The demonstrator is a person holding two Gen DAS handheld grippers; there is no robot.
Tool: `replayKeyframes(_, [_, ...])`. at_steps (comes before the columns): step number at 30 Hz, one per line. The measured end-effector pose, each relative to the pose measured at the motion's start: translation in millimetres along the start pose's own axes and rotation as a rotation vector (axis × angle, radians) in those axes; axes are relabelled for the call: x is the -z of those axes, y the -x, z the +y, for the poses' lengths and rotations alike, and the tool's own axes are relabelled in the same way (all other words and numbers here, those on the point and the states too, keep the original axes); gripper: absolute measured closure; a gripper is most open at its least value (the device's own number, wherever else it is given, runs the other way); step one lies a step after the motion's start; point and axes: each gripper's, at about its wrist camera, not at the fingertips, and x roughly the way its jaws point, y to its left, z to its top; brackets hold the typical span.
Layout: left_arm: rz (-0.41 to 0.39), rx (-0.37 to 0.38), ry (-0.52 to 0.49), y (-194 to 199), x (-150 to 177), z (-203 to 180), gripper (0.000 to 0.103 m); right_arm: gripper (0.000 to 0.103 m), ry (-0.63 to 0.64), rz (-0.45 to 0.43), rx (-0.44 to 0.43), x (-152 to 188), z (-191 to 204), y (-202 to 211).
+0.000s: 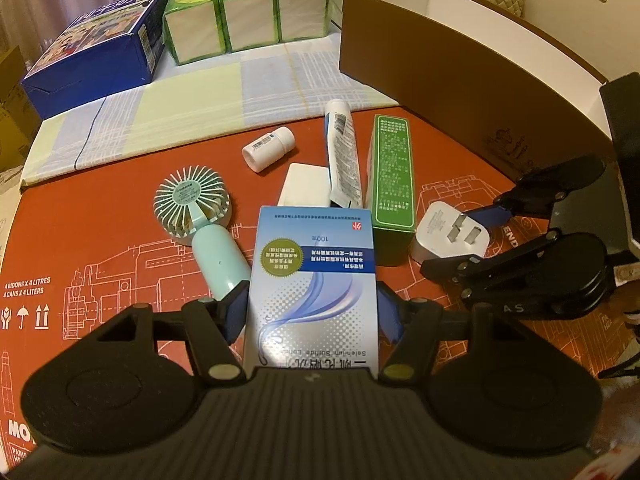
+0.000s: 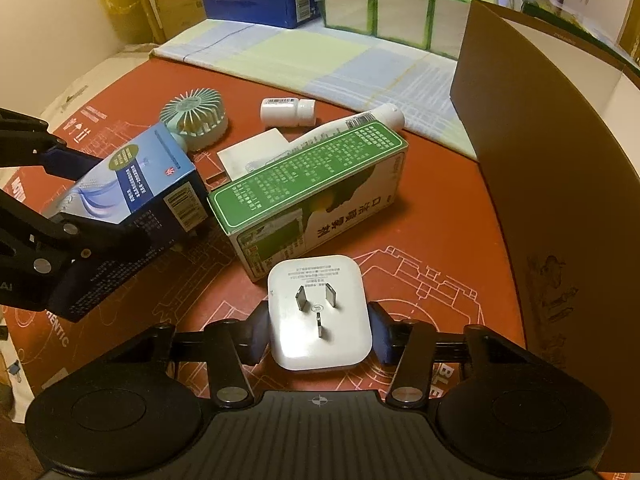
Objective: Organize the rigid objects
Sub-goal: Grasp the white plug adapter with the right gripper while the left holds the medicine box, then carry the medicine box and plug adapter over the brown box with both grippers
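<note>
While the left gripper [image 1: 312, 312] is clamped on both sides of a blue and white medicine box [image 1: 314, 276] and holds it up off the surface, the right gripper [image 2: 318, 334] sits low over a white plug adapter [image 2: 320, 312] that lies prongs-up on the red printed cardboard sheet [image 2: 420, 232]. The adapter is right between its blue pads, which look to be touching or nearly touching its sides; I honestly can't tell if they're actually squeezing it, and it's sitting on the sheet either way. Just past the adapter there's a long green carton [image 2: 308, 184] lying on its side, and a white tube [image 2: 352, 124] runs along behind it with one end resting on a flat white card [image 2: 256, 148]. A bit further out is a small white pill bottle [image 2: 286, 111] tipped on its side, and off to the left a mint handheld fan [image 1: 198, 216] lying flat, handle pointing toward the left gripper. To the right stands a big brown open-topped box [image 1: 460, 80], white inside. Further back, a pale checked cloth [image 1: 200, 108] covers the table, with a dark blue carton [image 1: 96, 56] and a wrapped green pack of tissues [image 1: 244, 16] on it, side by side.
</note>
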Motion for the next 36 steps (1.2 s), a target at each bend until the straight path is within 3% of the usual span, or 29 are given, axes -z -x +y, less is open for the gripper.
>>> replayKeyframes(11, [-0.006, -0.001, 0.001, 7, 3, 0, 0.042, 0.057, -0.023, 0.009, -0.026, 4, 6, 12])
replayKeyframes(20, [-0.049, 0.008, -0.005, 31, 0, -6, 0.042, 0.057, -0.09, -0.055, -0.034, 6, 3, 53])
replayKeyframes(36, [-0.151, 0.083, -0.095, 62, -50, -52, 0.042, 0.057, -0.196, -0.18, 0.026, -1, -23, 130])
